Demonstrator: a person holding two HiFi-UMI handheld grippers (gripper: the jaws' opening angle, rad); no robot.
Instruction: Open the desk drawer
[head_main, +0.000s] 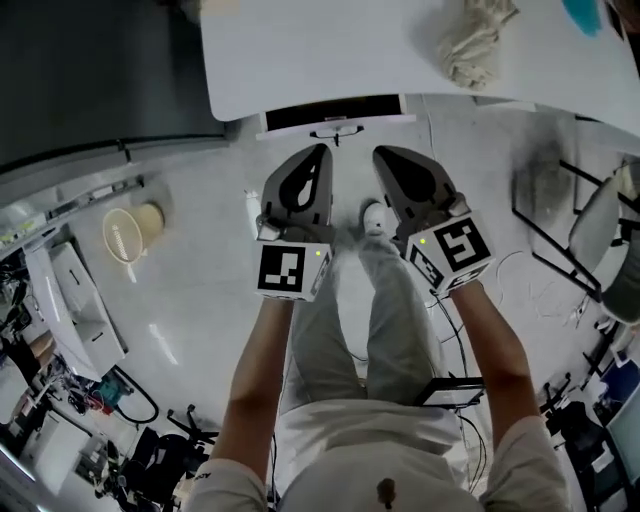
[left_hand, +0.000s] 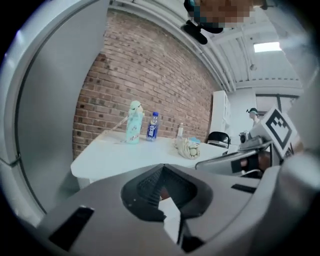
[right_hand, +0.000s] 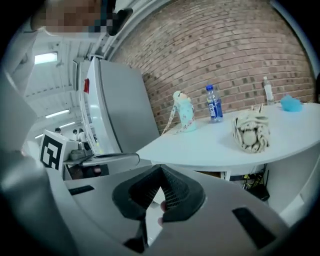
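Observation:
The white desk (head_main: 330, 50) fills the top of the head view. Under its near edge I see the drawer (head_main: 335, 118), a white front with a thin dark handle (head_main: 337, 131). My left gripper (head_main: 322, 150) and right gripper (head_main: 380, 152) hang side by side just short of that handle, both pointing at it and touching nothing. Each is shut with nothing between its jaws. In the left gripper view the left gripper (left_hand: 161, 172) has its ribbed pads together, and the right gripper (right_hand: 160, 175) looks the same in its own view. The drawer is hidden in both gripper views.
On the desk lie a crumpled cloth (head_main: 470, 40), a mint bottle (right_hand: 184, 112), a blue-labelled water bottle (right_hand: 214, 105) and a blue thing (right_hand: 291, 104). A grey cabinet (right_hand: 117, 115) stands at the left. A beige bin (head_main: 133, 230), a chair (head_main: 600, 230) and cables are on the floor.

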